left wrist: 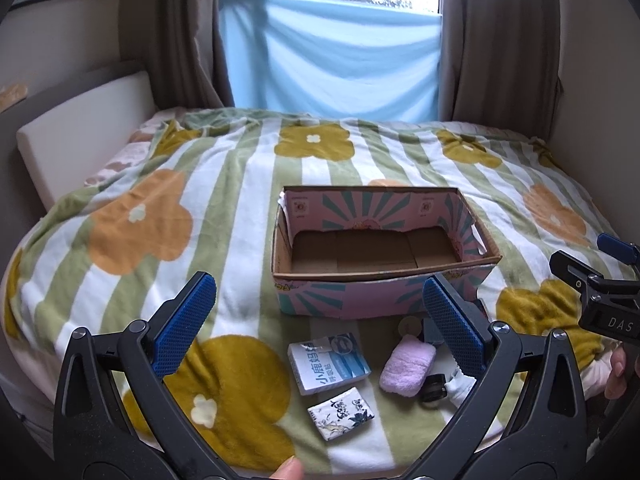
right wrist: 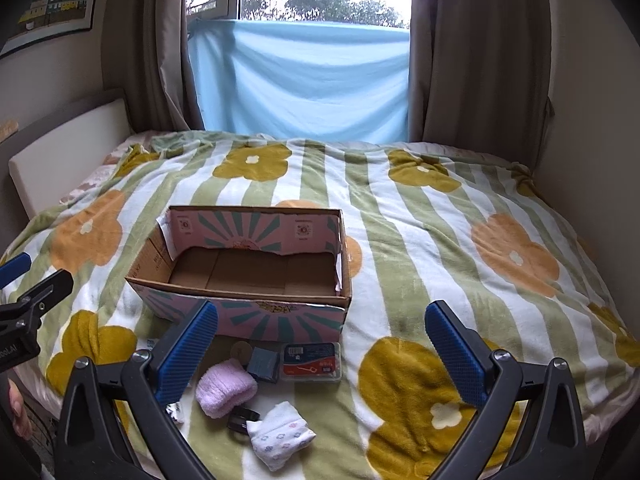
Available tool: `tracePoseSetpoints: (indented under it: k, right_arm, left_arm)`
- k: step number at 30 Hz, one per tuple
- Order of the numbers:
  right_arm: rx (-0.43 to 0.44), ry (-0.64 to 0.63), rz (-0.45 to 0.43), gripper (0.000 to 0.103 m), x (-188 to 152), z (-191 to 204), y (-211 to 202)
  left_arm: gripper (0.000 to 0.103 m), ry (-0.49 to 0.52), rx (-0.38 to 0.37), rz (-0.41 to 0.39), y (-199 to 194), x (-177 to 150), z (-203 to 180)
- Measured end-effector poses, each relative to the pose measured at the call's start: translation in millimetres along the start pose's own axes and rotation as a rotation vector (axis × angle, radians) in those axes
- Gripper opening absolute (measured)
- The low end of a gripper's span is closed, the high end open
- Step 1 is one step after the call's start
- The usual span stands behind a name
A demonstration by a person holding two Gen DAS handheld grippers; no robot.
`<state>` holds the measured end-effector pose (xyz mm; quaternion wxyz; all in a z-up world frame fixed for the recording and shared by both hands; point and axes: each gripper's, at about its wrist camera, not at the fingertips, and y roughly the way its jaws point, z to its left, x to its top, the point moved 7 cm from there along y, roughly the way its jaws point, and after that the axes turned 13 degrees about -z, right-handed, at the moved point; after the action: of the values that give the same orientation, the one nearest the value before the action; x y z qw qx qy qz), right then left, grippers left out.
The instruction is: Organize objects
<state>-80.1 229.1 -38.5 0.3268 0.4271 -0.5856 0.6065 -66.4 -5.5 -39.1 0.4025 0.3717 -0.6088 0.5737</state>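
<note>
An empty pink and teal cardboard box [left wrist: 384,298] [right wrist: 248,320] sits open on the bed. In front of it lie small items: a white and blue packet [left wrist: 328,362], a floral tissue pack [left wrist: 340,412], a rolled pink towel [left wrist: 408,366] [right wrist: 226,388], a small dark blue box [right wrist: 263,365], a clear floss-pick case [right wrist: 311,362], a white flowered sock bundle [right wrist: 280,434] and a black clip [left wrist: 434,386] [right wrist: 242,418]. My left gripper [left wrist: 320,320] hovers open above the packets. My right gripper [right wrist: 322,354] hovers open above the towel and case. Neither holds anything.
The bed is covered by a striped blanket with big flowers [left wrist: 160,216] [right wrist: 460,248]. A white headboard pad [left wrist: 80,128] runs along the left. Curtains and a blue cloth [left wrist: 332,68] hang at the window behind. A person's fingertip [left wrist: 286,470] shows at the bottom edge.
</note>
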Motion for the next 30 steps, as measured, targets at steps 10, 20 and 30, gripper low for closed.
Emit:
tracePoseSetpoints:
  k: [10,20,30]
  right_arm:
    - [0.018,-0.030,0.114,0.103,-40.8,-5.5,37.6]
    - [0.040,-0.100,0.269,0.103,-102.3,-7.5,88.4]
    - [0.065,-0.155,0.370,0.103,-144.8,-6.9,126.0]
  left_arm:
    - [0.103,-0.011,0.016,0.191,50.2,-60.1,5.4]
    - [0.103,-0.048,0.068,0.375,102.6,-129.0,1.7]
    - [0.103,-0.032,0.100,0.457,129.5,-154.4,-4.9]
